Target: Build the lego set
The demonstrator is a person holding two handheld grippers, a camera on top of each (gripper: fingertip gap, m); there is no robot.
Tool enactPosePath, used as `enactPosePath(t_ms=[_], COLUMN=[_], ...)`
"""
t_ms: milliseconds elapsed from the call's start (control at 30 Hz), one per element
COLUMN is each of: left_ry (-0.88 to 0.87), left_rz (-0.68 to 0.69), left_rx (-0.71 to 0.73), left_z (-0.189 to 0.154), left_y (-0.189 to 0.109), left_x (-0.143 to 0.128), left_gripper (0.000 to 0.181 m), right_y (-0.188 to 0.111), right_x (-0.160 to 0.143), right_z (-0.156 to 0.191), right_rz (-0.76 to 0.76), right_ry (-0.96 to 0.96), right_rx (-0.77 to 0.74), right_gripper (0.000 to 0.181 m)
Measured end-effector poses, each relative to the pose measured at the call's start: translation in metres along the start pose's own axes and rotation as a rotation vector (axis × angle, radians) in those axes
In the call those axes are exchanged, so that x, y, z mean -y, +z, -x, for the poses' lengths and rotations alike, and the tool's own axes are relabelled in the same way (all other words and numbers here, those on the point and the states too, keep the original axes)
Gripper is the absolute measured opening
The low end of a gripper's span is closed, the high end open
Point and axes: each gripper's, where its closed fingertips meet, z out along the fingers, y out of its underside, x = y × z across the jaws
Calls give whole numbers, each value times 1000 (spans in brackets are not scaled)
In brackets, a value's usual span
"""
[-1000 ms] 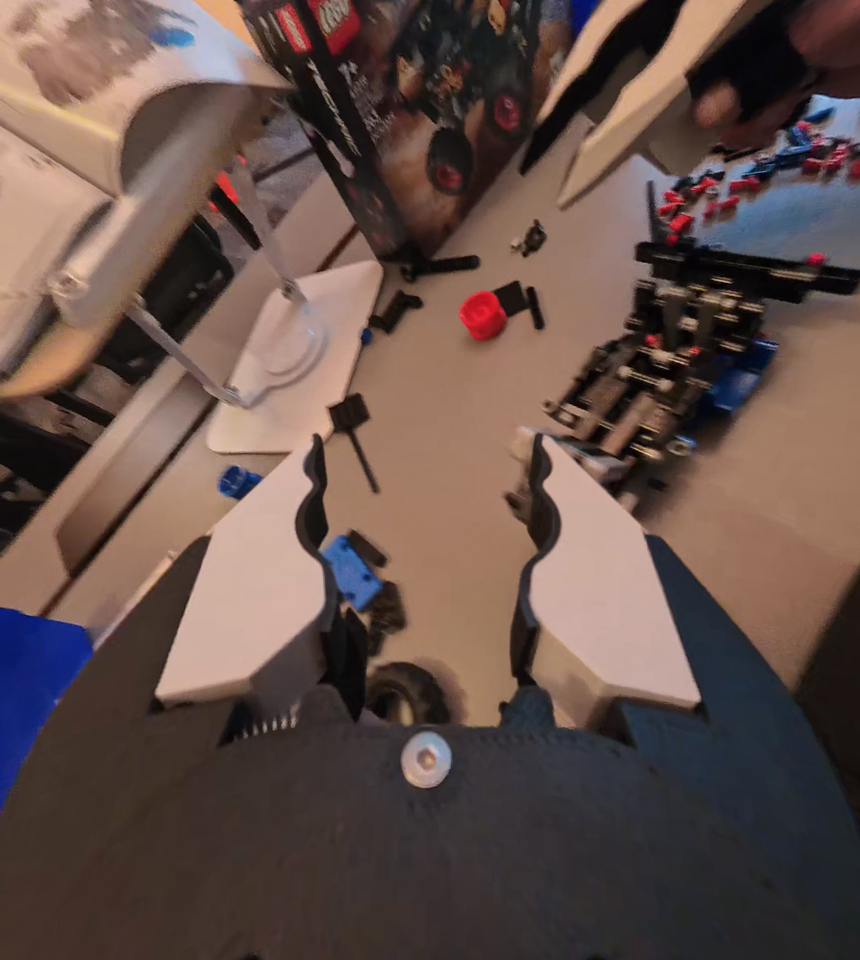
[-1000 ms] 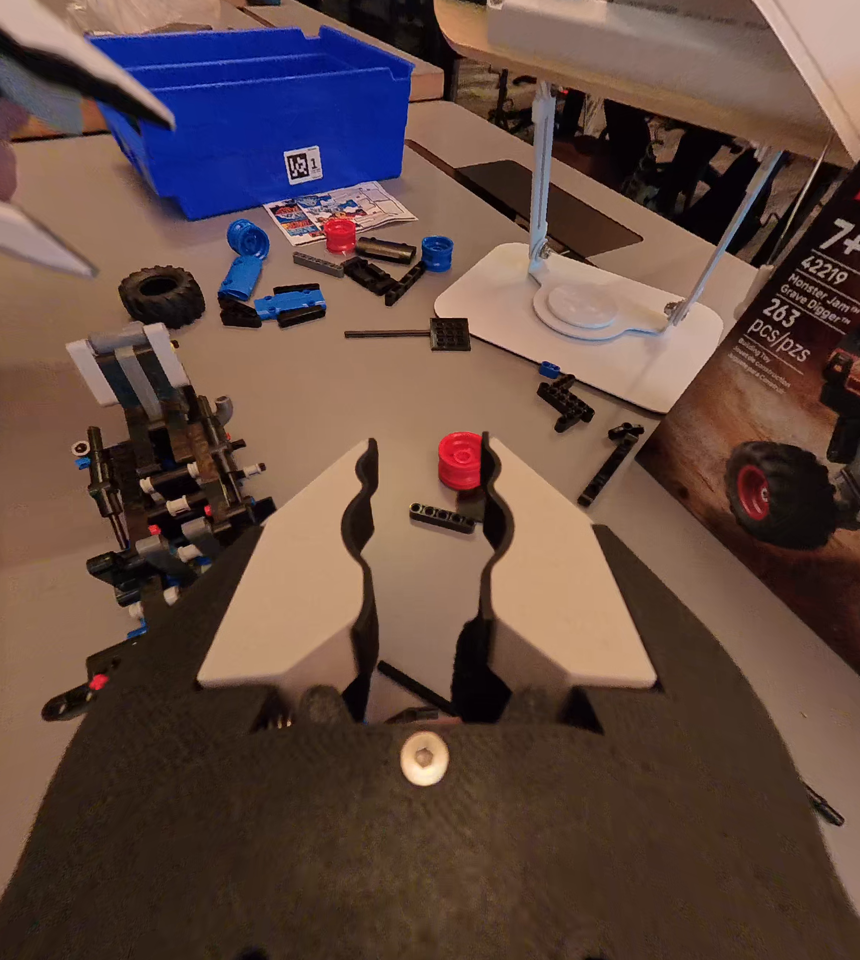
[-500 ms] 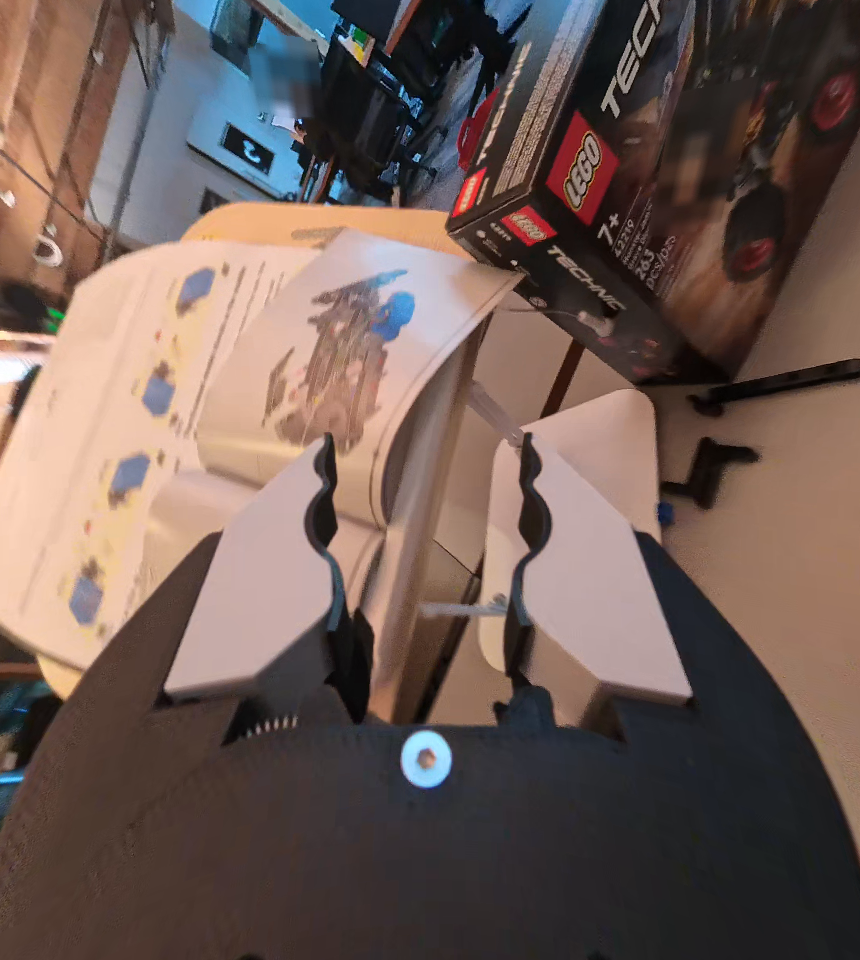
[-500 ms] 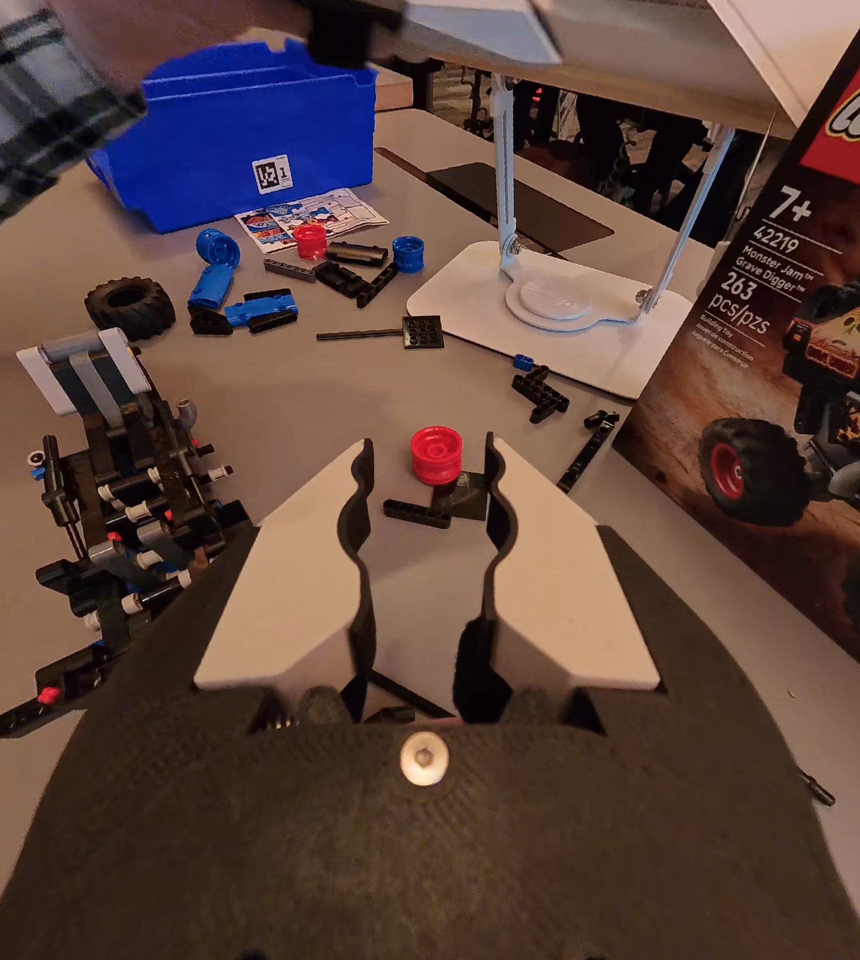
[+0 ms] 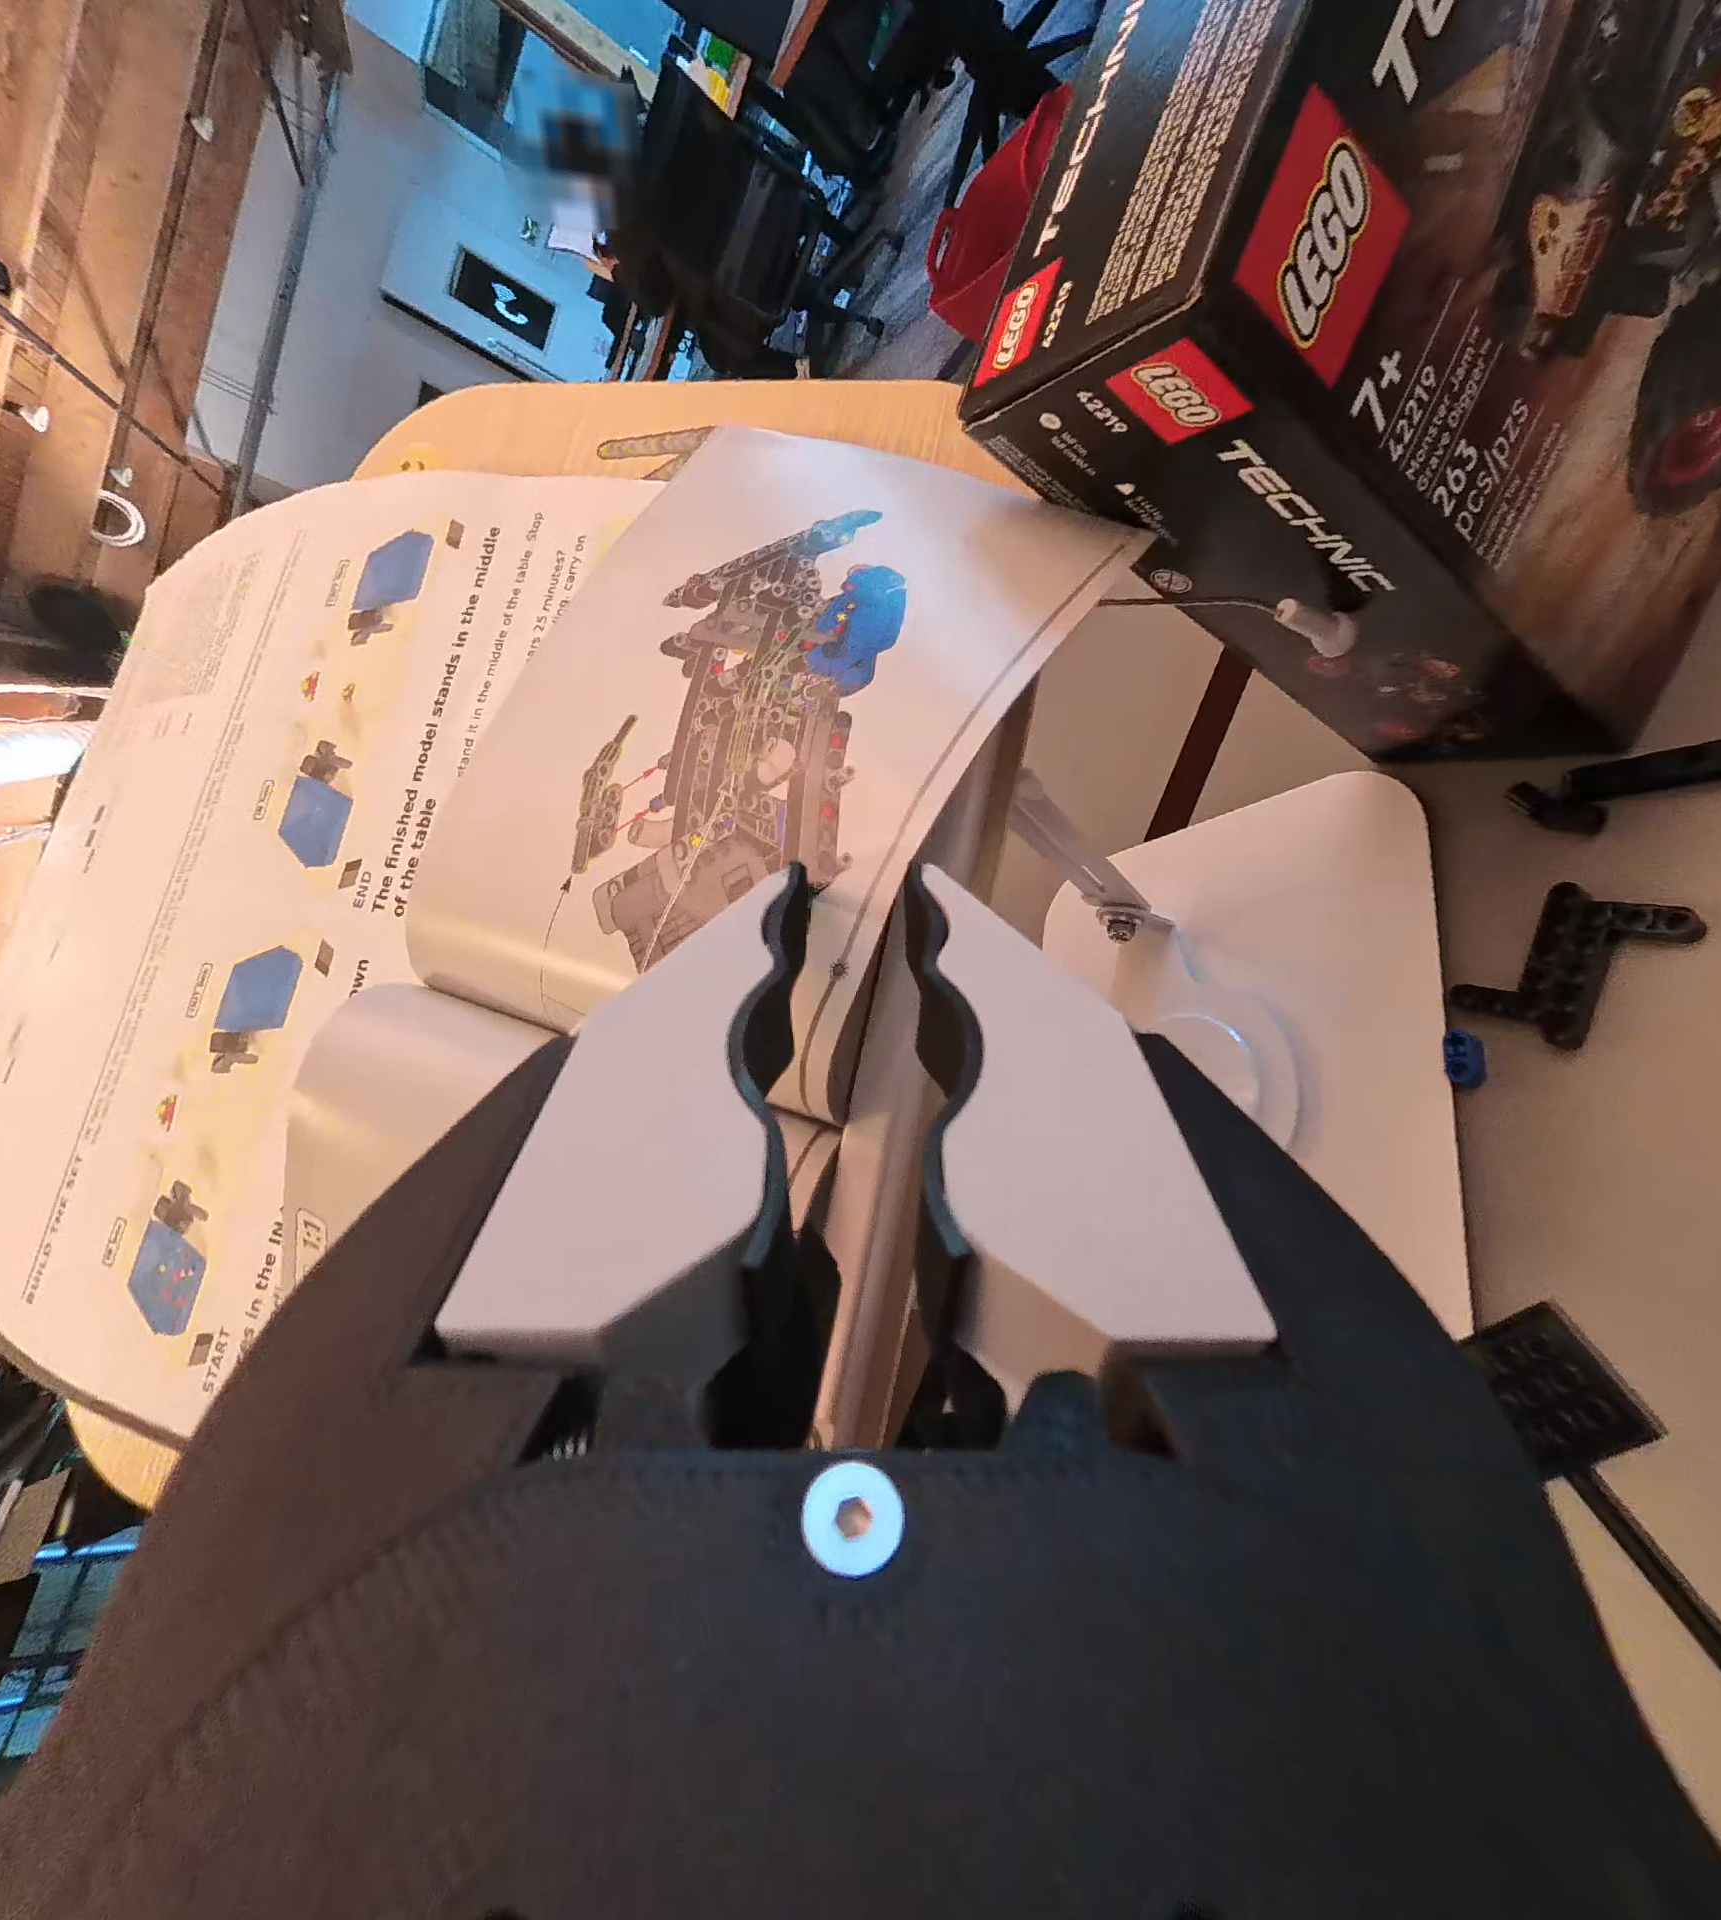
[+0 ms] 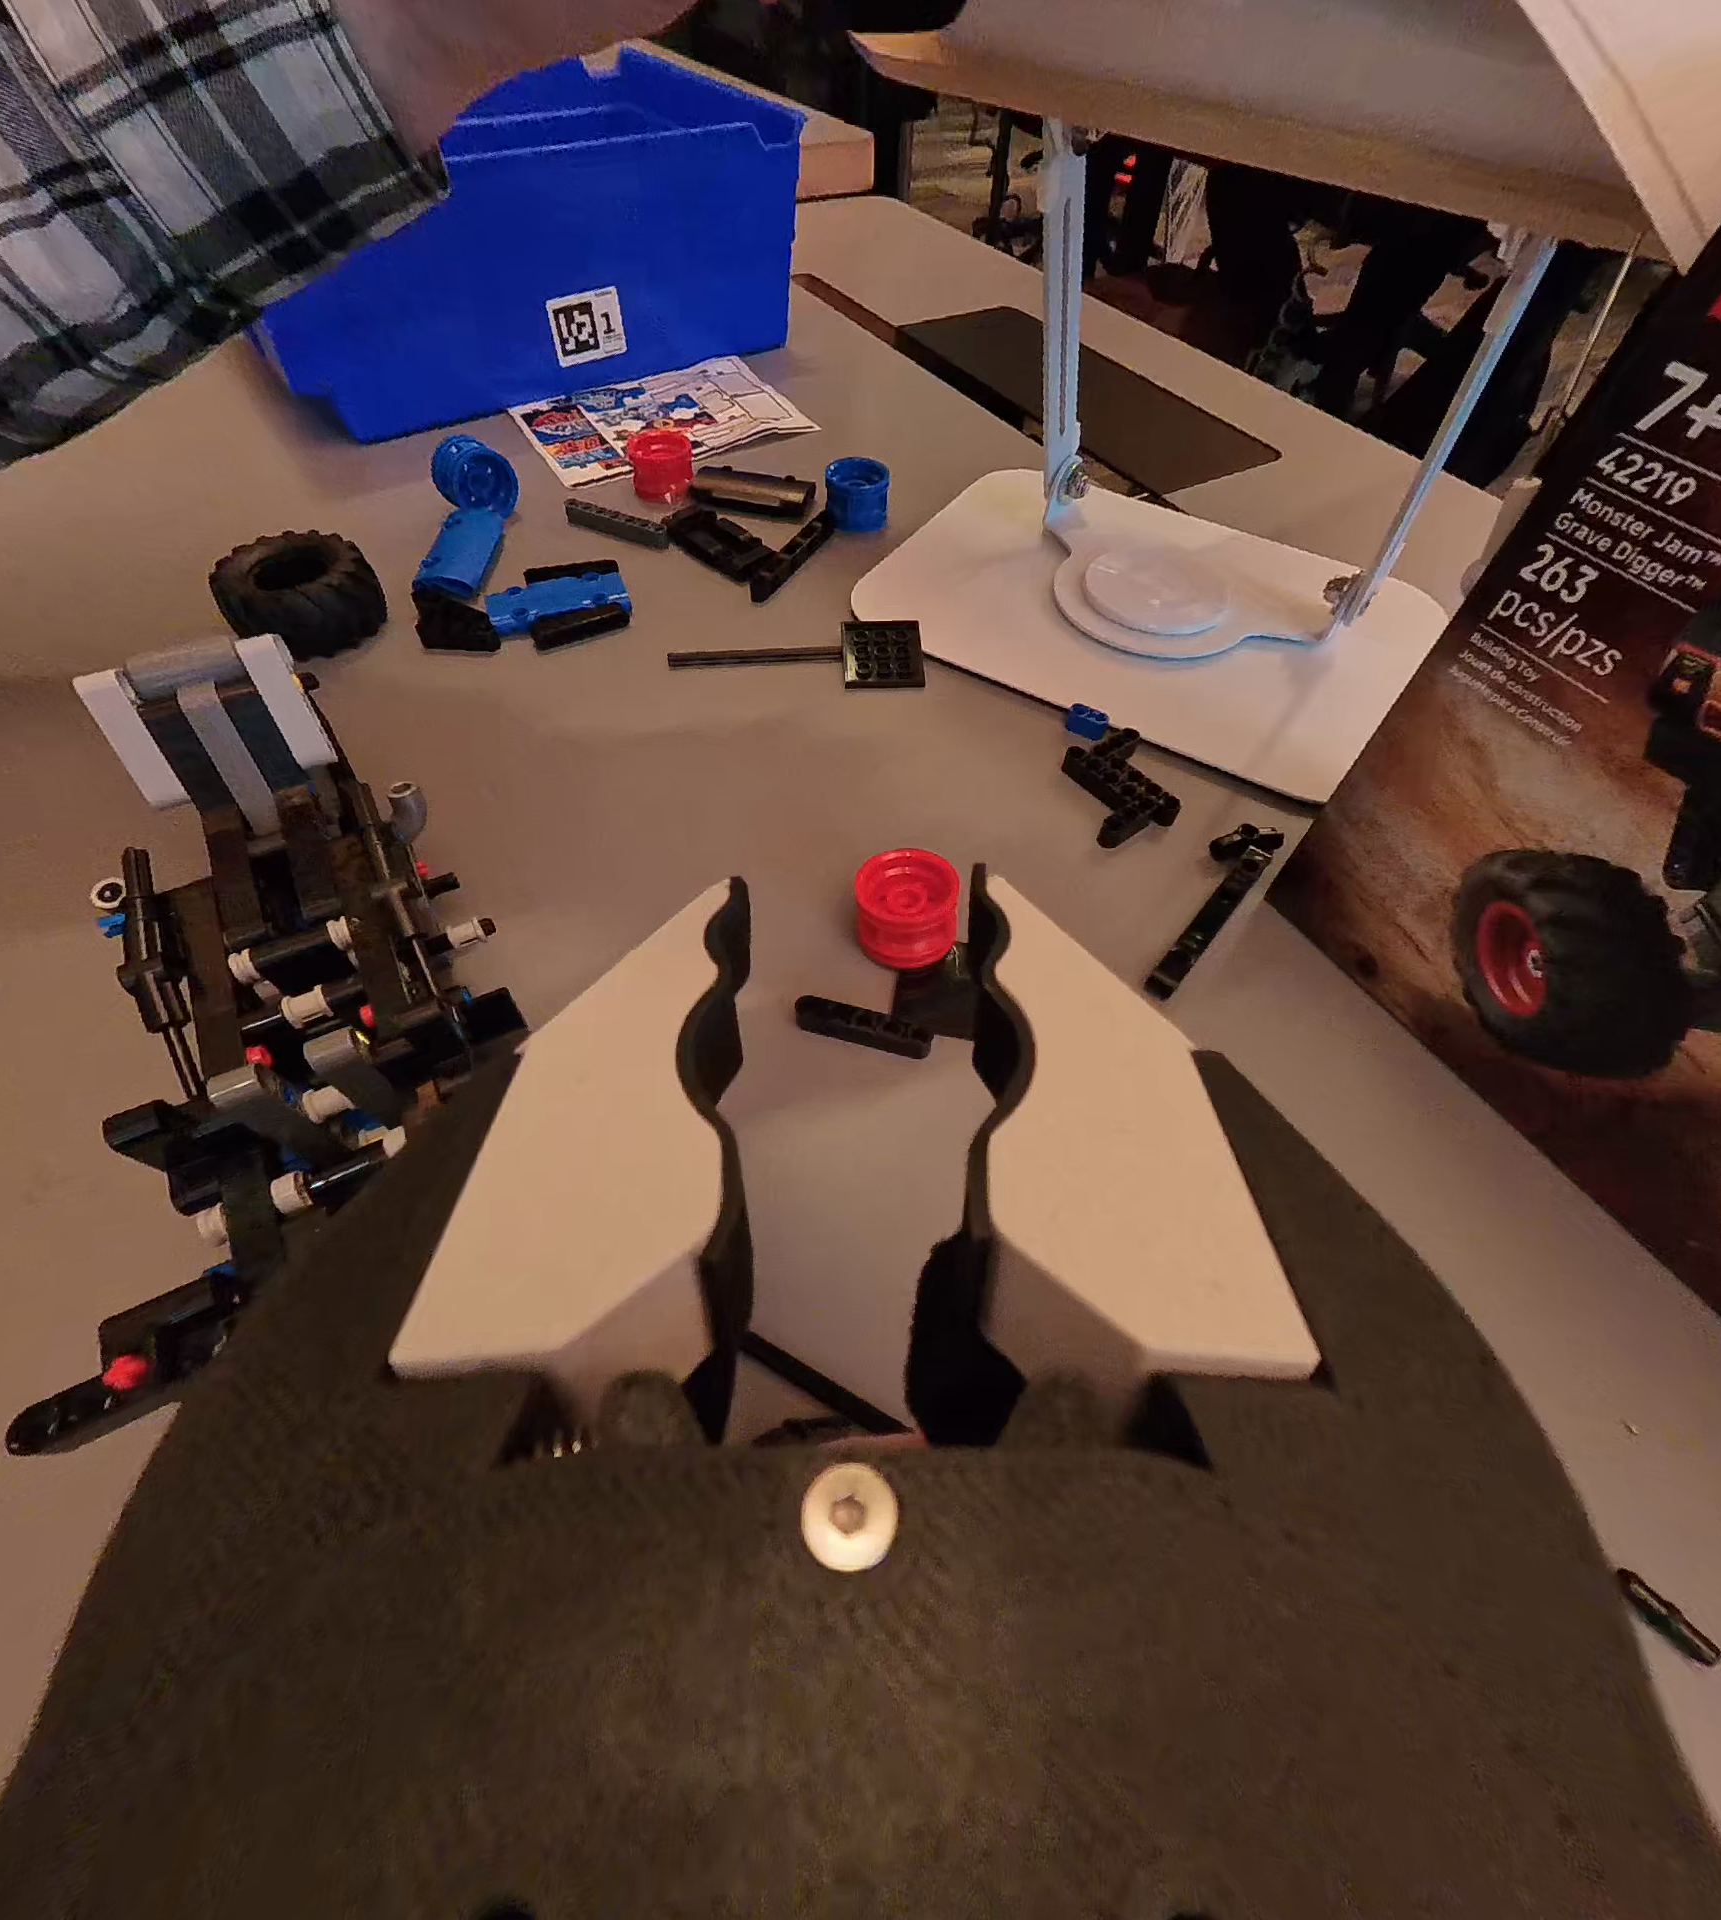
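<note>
Looks like a page turn: the left gripper (image 5: pixel 851 904) has its jaws narrowed around the booklet (image 5: pixel 835 665) page edge up on the stand, whether it's pinched I can't tell. Next it needs a gentle flip without tearing. The right gripper (image 6: pixel 856 904) hovers part-open and empty; the half-built truck (image 6: pixel 284 997) sits to its left, red hub (image 6: pixel 906 906) just ahead, box (image 6: pixel 1614 727) crowding the right.

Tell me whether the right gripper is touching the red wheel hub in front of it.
Cannot tell. In the right wrist view the red wheel hub sits beside the right gripper fingertip; no clear gap or contact shows.
</note>
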Motion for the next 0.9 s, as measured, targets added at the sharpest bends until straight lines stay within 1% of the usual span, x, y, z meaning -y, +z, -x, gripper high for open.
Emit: enactPosePath(t_ms=[267,567,733,900], left_ry=[-88,-197,-196,-146], left_rz=[-49,-84,-74,-41], left_rx=[-60,-170,-204,-209], left_z=[0,1,1,0], left_y=[-9,-19,-22,-21], left_x=[-2,-5,-9,-13], left_gripper=[13,6,7,7], right_y=[-2,-3,-3,-3], right_x=[2,4,5,5], right_z=[0,0,1,0], right_rz=[-8,-13,-15,-18], right_ry=[5,-1,-5,-3], right_rx=[4,7,7,6], right_gripper=[40,40,40,40])
